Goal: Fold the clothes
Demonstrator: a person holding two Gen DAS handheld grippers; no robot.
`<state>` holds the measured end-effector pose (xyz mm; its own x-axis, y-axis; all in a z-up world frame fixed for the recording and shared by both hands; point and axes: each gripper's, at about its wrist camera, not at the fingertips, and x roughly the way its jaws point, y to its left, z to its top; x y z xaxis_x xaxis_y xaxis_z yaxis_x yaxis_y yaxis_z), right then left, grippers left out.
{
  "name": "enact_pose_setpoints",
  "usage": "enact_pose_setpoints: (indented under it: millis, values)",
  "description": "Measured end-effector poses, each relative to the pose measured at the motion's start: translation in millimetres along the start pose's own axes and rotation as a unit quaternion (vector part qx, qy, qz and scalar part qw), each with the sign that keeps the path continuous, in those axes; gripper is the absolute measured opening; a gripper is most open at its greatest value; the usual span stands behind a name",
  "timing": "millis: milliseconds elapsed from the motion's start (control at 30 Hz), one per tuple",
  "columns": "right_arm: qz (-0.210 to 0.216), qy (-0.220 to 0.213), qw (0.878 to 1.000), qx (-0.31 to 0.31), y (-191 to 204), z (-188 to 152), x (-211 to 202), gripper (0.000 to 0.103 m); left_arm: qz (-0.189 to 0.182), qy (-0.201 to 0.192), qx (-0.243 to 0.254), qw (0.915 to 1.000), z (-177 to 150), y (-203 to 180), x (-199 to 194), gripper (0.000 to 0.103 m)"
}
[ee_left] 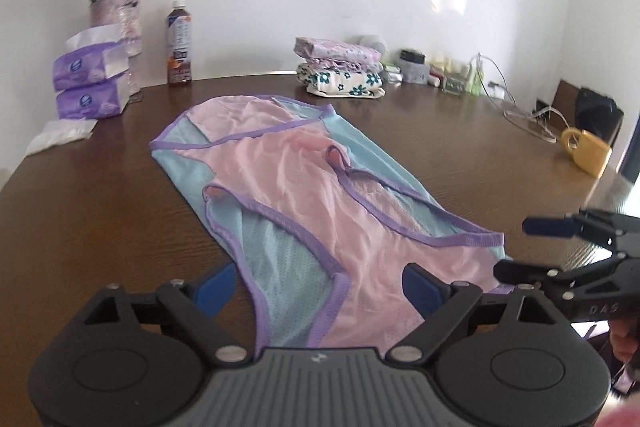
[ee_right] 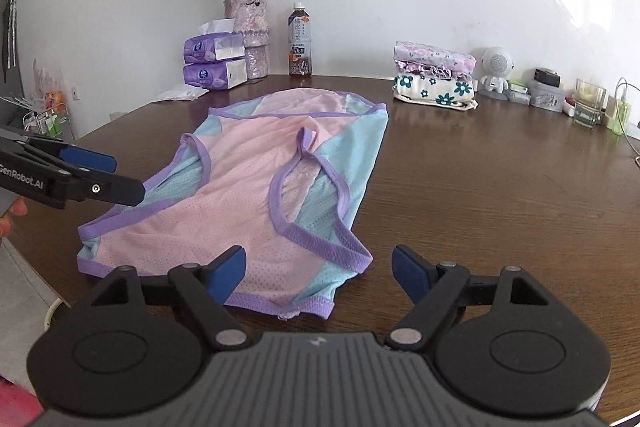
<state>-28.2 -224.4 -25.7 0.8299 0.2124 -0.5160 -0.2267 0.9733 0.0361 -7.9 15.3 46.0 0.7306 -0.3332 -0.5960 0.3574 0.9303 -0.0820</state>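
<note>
free: bare table (ee_right: 500, 187) right of garment (ee_right: 248, 187) | blocked: far-edge folded stack (ee_right: 436, 75), bottle (ee_right: 300, 39)

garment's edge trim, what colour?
Purple trim on the pink-and-blue garment; clearest in the right wrist view.

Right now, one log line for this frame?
stage: pre-grasp | garment: flat on table, unfolded | left tongs: open, over near hem | right tongs: open, empty | folded stack: far edge
</note>
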Motion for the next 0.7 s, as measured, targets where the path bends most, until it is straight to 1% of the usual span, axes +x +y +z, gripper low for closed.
enact_pose_setpoints:
  millis: [200, 267, 333, 400, 433, 467, 500, 533, 567, 633, 700]
  values:
    - [-0.006, 0.002, 1.000, 0.024, -10, -5, -4, 0.081, 0.026, 0.020, 0.024, 0.9992, -6, 2, 1, 0.090]
    - [-0.011, 0.006, 0.999, 0.035, -16, -7, -5, 0.081, 0.025, 0.027, 0.038, 0.9986, -7, 3, 1, 0.087]
    - [-0.009, 0.014, 0.999, 0.048, -21, -9, -5, 0.079, 0.027, 0.035, 0.062, 0.9971, -8, 2, 1, 0.082]
    - [-0.004, 0.022, 0.998, 0.056, -24, -10, -5, 0.069, 0.032, 0.044, 0.087, 0.9947, -10, 0, 1, 0.074]
    - [-0.002, 0.027, 0.998, 0.058, -24, -10, -4, 0.066, 0.034, 0.047, 0.098, 0.9934, -10, -1, 2, 0.073]
    - [0.000, 0.032, 0.998, 0.057, -23, -10, -3, 0.060, 0.036, 0.052, 0.107, 0.9922, -11, -2, 3, 0.072]
    - [0.002, 0.037, 0.998, 0.056, -22, -11, -1, 0.053, 0.037, 0.058, 0.115, 0.9910, -12, -3, 5, 0.065]
    - [0.005, 0.040, 0.998, 0.054, -21, -11, 0, 0.051, 0.036, 0.065, 0.121, 0.9899, -13, -3, 7, 0.061]
    - [0.007, 0.041, 0.998, 0.050, -19, -11, 1, 0.048, 0.034, 0.074, 0.124, 0.9889, -14, -3, 9, 0.053]
    - [0.007, 0.042, 0.998, 0.039, -14, -11, 2, 0.036, 0.023, 0.076, 0.124, 0.9892, -15, 0, 10, 0.048]
    - [0.010, 0.044, 0.998, 0.032, -11, -11, 3, 0.015, 0.009, 0.081, 0.126, 0.9887, -15, 1, 9, 0.036]
